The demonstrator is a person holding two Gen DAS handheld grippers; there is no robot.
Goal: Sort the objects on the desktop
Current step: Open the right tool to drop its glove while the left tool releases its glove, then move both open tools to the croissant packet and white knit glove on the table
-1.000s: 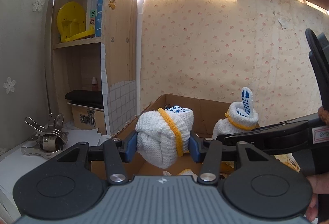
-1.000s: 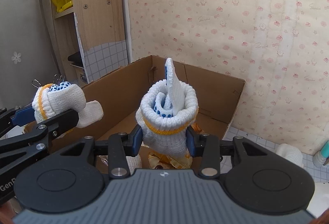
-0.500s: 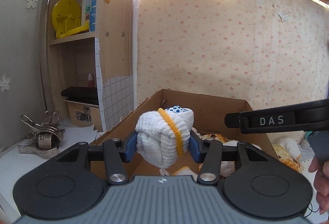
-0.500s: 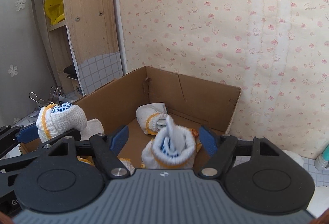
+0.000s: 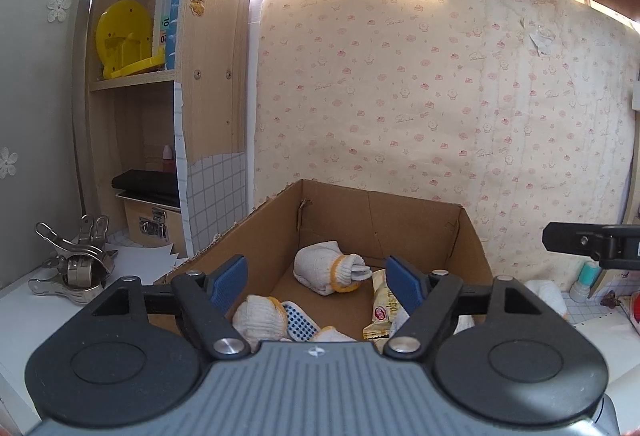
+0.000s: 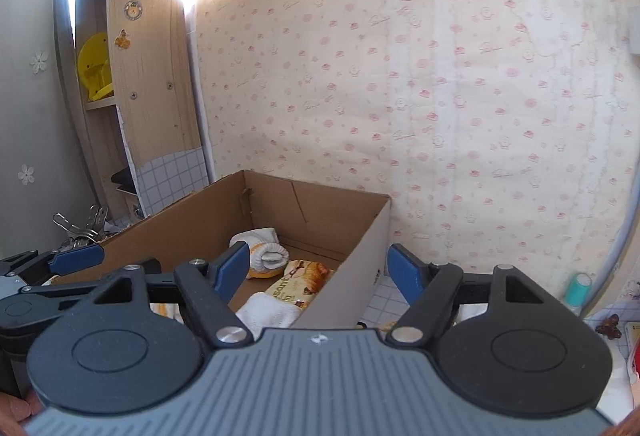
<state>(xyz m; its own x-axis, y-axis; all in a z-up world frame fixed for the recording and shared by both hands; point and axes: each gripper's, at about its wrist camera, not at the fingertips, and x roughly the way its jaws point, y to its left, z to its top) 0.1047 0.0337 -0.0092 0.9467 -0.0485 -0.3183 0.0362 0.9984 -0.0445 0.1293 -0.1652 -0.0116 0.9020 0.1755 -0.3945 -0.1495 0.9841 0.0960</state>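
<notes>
While both tools point slightly downward toward the box (image 5: 400,211), we see the left tool (image 5: 318,282) released, jaws just having opened, nothing between them; it hovers over the box's near edge. Right tool (image 6: 318,270) is also released and empty, straddling the box's right wall. Gloves lie inside the box: one rolled glove (image 5: 326,272) near the back, another (image 5: 260,318) at the near end, beside a snack pack (image 5: 380,306). Metal clips (image 5: 74,268) sit on the surface (image 5: 24,312) to the left.
</notes>
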